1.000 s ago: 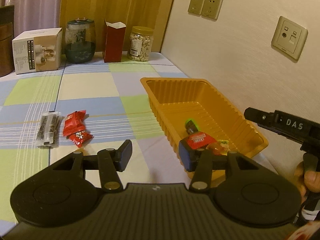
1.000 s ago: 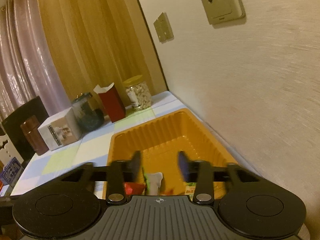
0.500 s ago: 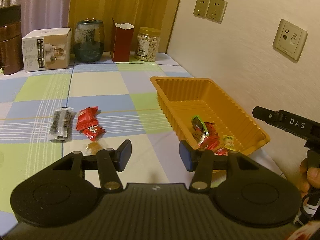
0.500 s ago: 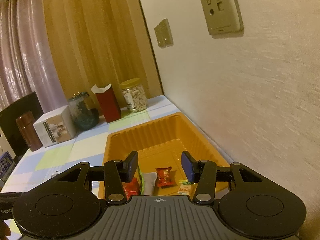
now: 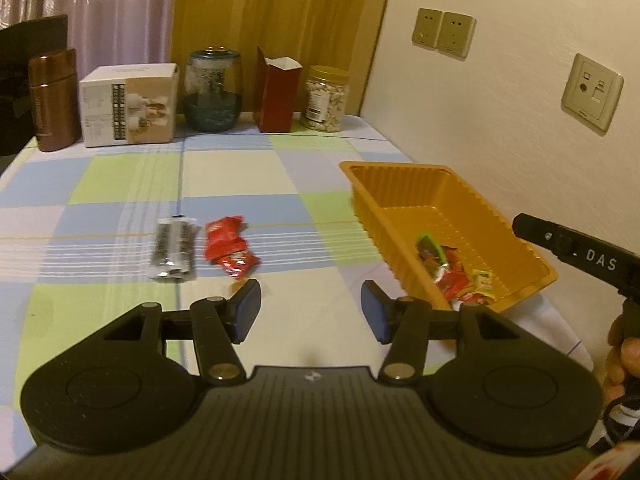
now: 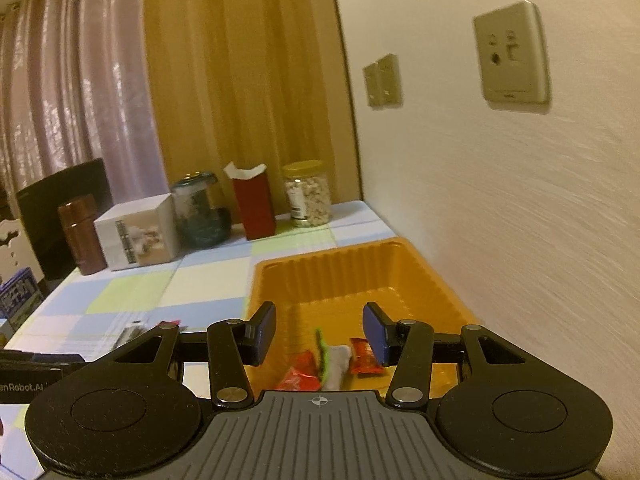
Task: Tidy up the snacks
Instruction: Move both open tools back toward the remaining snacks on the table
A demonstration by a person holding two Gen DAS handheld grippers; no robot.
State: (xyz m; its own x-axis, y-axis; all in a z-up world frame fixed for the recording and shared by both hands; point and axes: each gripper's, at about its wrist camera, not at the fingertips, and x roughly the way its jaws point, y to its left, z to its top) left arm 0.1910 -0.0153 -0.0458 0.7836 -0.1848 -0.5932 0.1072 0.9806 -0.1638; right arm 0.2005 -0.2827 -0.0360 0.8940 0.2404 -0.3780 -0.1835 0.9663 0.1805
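Both tools are empty right now. The left gripper (image 5: 311,306) is held above the checked tablecloth (image 5: 132,184) with its jaws spread wide and nothing between them, and the right gripper (image 6: 319,332) is parked over the near end of the orange tray (image 6: 436,280), jaws also wide apart, nothing clamped.

A handful of snacks (image 5: 456,270) is already piled in the near corner of the tray by the wall. Still out on the cloth: a silver-and-black packet (image 5: 173,248), two red packets (image 5: 228,246) just beside it, and something small and orange that's mostly hidden behind the left finger, so it can't be identified properly.

Stuff that could go wrong from here, as a guess:
- The two red packets are touching or overlapping, so both could get dragged when only one is meant to be pinched.
- The wrappers look thin and flat, so the fingers could easily skid over them or bunch up the cloth instead.
- The tray looks light, so it could be shoved or tipped if its rim gets bumped on a drop-off.
- The hidden piece could be missed entirely.
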